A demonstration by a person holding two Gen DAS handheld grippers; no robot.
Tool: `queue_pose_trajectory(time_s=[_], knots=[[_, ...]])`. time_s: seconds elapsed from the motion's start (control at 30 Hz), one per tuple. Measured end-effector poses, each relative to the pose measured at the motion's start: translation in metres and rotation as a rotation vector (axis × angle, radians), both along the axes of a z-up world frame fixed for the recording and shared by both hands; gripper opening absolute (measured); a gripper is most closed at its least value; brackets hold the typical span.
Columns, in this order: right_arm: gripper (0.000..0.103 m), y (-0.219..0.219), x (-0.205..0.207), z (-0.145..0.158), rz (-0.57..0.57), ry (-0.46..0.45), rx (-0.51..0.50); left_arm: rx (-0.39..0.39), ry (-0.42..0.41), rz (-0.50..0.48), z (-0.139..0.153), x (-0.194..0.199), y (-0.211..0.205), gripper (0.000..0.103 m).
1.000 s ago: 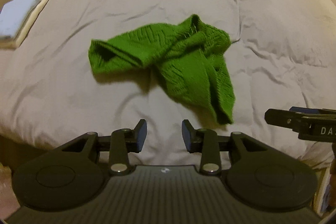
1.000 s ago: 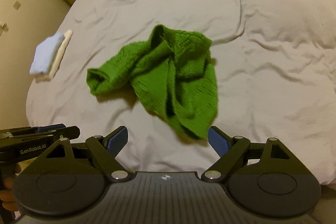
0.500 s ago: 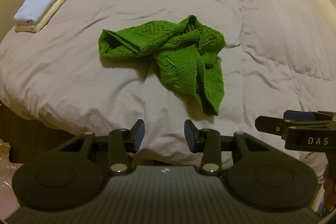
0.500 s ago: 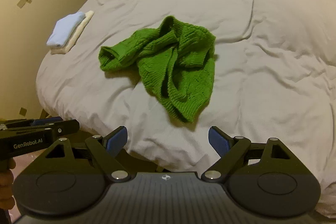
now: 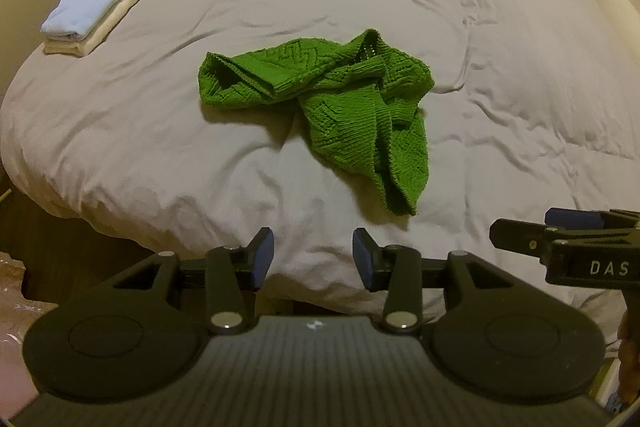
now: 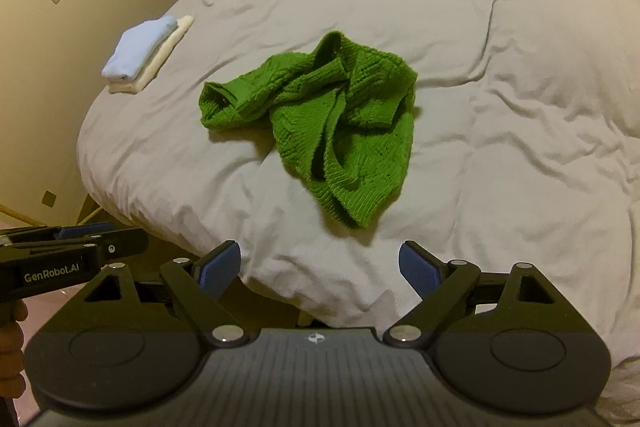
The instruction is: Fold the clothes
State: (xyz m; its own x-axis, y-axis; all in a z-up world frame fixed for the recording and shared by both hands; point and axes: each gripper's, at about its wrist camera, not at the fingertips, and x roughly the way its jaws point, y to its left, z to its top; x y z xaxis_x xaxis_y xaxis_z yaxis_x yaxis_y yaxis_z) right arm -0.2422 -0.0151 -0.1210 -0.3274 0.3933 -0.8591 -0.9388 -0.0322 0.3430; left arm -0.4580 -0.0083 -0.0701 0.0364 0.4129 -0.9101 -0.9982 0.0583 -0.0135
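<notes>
**Two grippers held back, one green sweater unfolded on the bed**

Both of your grippers hang off the near edge of the bed (image 5: 120, 131), short of the cloth, and neither touches anything. Your left gripper (image 5: 313, 258) has its blue-padded fingers (image 5: 262, 257) a modest gap apart with nothing between them. Your right gripper (image 6: 320, 265) has its fingers (image 6: 420, 269) spread wider, also empty. From the left wrist view, the right gripper's tip shows at 3 o'clock; from the right wrist view, the left gripper pokes in at 9 o'clock.

The green knit sweater (image 5: 340, 107) lies crumpled near the middle of the grey duvet, at about 12 o'clock from either gripper. One sleeve or tube end (image 5: 224, 83) reaches out toward 9 o'clock with its opening gaping, and a longer bunched part trails down toward you, ending at a ribbed hem (image 6: 352, 211) closest to the right gripper.

Well apart from the sweater, at 10 o'clock, a folded light blue cloth (image 5: 88, 5) sits stacked on a folded cream one (image 5: 100, 31), near the bed's left edge.
</notes>
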Motion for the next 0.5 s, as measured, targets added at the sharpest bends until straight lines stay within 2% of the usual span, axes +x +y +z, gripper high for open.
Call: queue_pose_trajectory(time_s=[0.5], knots=[[0.089, 0.007, 0.013, -0.007, -0.024, 0.018, -0.004, 0.002, 0.022, -0.018, -0.003, 0.013, 0.007, 0.039]])
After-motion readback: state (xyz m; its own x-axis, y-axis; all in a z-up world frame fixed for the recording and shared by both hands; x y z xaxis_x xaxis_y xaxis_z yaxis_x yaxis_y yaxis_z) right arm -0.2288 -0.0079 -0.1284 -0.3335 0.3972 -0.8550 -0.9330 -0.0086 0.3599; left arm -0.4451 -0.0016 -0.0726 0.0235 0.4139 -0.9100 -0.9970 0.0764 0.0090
